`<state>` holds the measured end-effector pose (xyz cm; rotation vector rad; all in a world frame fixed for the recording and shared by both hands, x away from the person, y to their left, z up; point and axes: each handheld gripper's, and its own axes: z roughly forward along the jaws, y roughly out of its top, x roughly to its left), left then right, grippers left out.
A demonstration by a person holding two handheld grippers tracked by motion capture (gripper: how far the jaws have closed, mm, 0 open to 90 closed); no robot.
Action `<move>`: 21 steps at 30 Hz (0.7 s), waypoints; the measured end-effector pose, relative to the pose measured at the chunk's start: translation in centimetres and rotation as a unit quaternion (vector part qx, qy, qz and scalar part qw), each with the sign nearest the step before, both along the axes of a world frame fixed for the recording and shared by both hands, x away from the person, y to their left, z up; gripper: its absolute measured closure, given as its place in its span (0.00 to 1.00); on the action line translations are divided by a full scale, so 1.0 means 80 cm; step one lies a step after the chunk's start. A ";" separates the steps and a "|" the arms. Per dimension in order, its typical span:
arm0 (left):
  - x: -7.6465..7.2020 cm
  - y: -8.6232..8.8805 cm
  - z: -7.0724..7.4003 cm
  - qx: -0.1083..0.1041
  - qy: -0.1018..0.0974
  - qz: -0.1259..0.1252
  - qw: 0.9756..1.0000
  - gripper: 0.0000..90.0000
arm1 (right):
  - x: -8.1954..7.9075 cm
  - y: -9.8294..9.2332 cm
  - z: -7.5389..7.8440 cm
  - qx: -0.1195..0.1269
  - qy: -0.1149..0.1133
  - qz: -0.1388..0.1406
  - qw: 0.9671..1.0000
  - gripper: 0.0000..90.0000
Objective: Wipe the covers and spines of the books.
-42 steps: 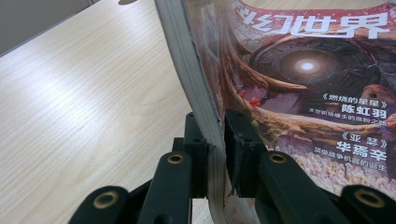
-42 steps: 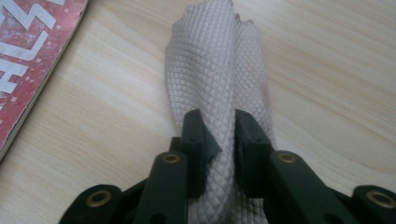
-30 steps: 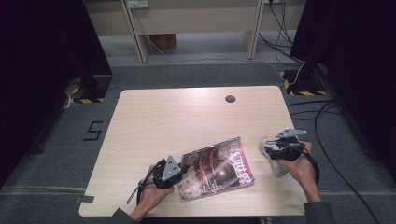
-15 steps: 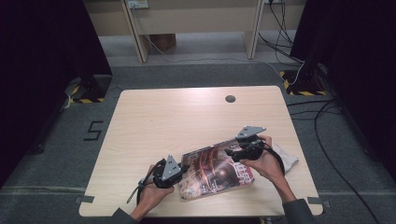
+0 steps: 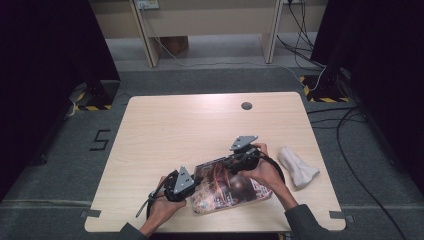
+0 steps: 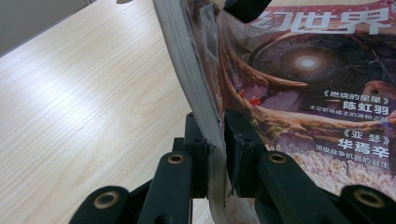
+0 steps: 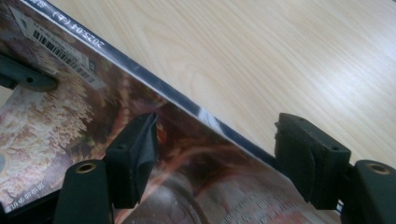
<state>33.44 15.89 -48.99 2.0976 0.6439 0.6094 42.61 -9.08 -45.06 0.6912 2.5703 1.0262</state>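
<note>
Left gripper: at the near edge of the table, jaws clamped on the left edge of the magazine; in the left gripper view the page block stands between the two pads, pinched tight.
Magazine: lies near the front of the table, between the two hands, cover up with dark reddish art and printed text; its left edge is raised in the left gripper's grip, the rest slopes down toward the right.
Right gripper: at the far edge of the magazine, jaws wide apart and just been opening; in the right gripper view one pad sits over the cover, the other past the edge over bare wood, and neither presses on the pages.
Right hand: rests over the right part of the cover.
Cloth: white, crumpled, on the table just right of the right hand, apart from the magazine.
Hole: small dark round spot at the far side of the table, well apart from everything else.
</note>
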 end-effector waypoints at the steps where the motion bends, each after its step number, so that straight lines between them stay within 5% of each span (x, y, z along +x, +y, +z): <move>1: 0.000 0.000 0.001 0.000 0.001 -0.002 1.000 0.88 | 0.001 0.003 -0.001 0.000 0.002 0.002 1.000 0.34; 7: 0.002 0.002 0.000 0.000 0.004 -0.004 1.000 0.88 | 0.003 0.016 -0.006 -0.016 0.004 0.024 1.000 0.34; 16: 0.010 0.014 0.001 -0.005 0.011 0.010 1.000 0.85 | -0.007 0.002 0.009 -0.044 0.012 0.056 0.997 0.59; 19: 0.013 0.016 0.001 0.002 0.006 -0.010 1.000 0.84 | -0.009 -0.001 0.010 -0.062 0.019 0.087 0.994 0.62; 21: 0.014 0.017 0.002 0.002 0.000 -0.021 1.000 0.83 | -0.010 -0.003 0.011 -0.054 0.032 0.098 0.993 0.65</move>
